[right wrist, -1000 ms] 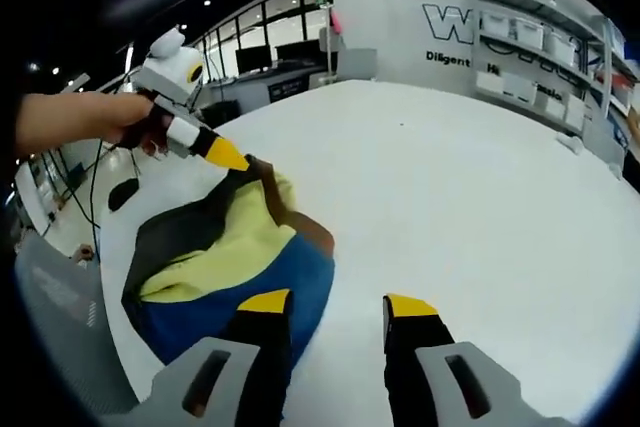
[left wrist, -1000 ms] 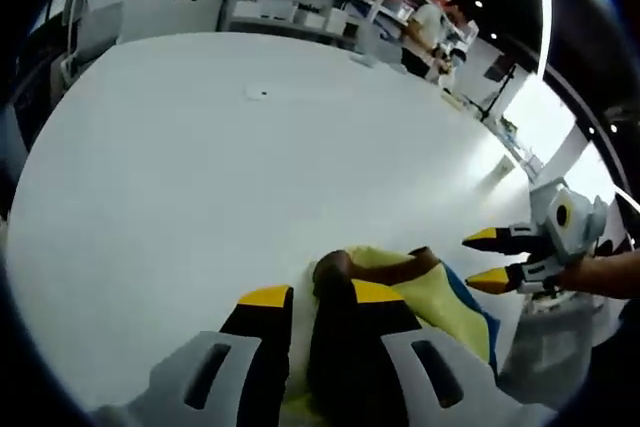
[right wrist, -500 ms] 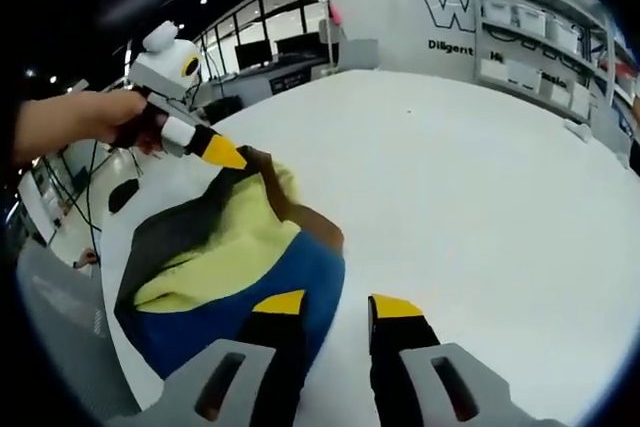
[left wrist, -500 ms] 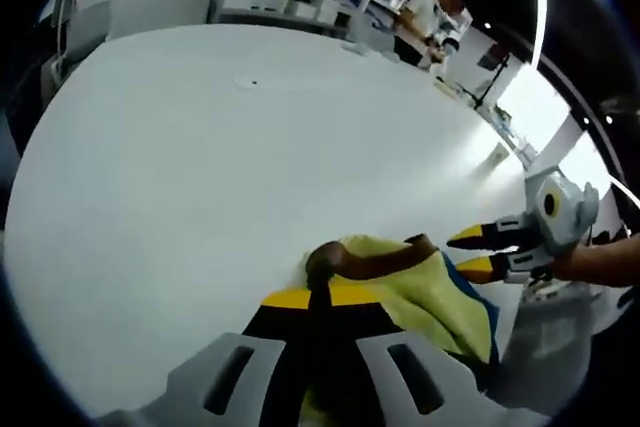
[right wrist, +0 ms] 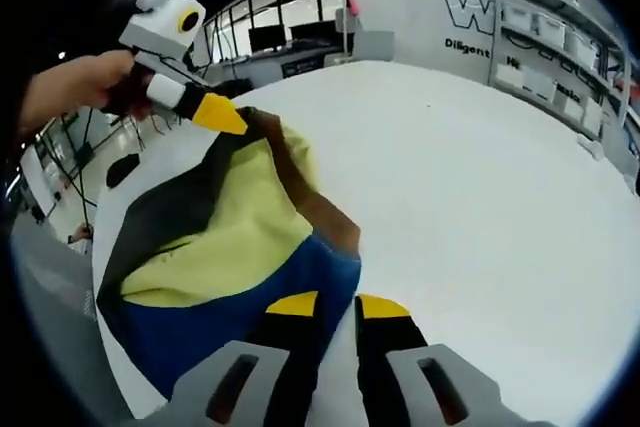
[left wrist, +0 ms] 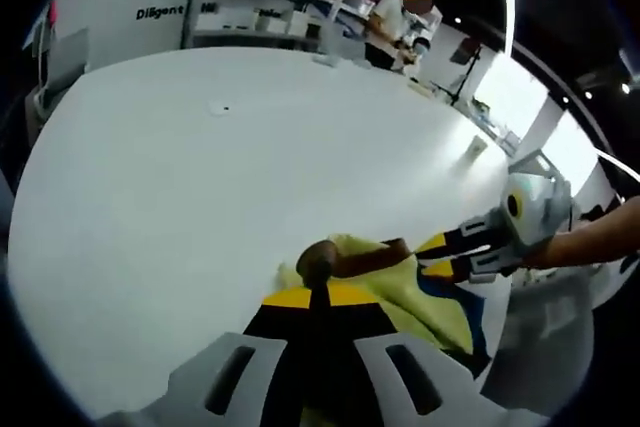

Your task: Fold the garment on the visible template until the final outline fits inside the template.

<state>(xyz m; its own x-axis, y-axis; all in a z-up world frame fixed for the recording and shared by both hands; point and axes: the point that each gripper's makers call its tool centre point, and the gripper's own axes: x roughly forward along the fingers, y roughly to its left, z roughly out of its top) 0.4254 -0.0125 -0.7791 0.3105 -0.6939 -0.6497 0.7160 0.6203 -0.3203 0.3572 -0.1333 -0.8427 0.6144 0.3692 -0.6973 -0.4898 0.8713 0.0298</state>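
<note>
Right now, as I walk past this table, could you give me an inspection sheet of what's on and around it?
Surface: white table, mostly bare.
Job's things: yellow, blue, black and brown garment bunched near the table edge; no template outline seen.
Clutter: small dark mark on the tabletop.
Grippers: left gripper shut on garment; right gripper nearly closed at the blue hem, grip uncertain.
Cables: some on the floor.
Surroundings: shelving, lettered wall, a person.
</note>
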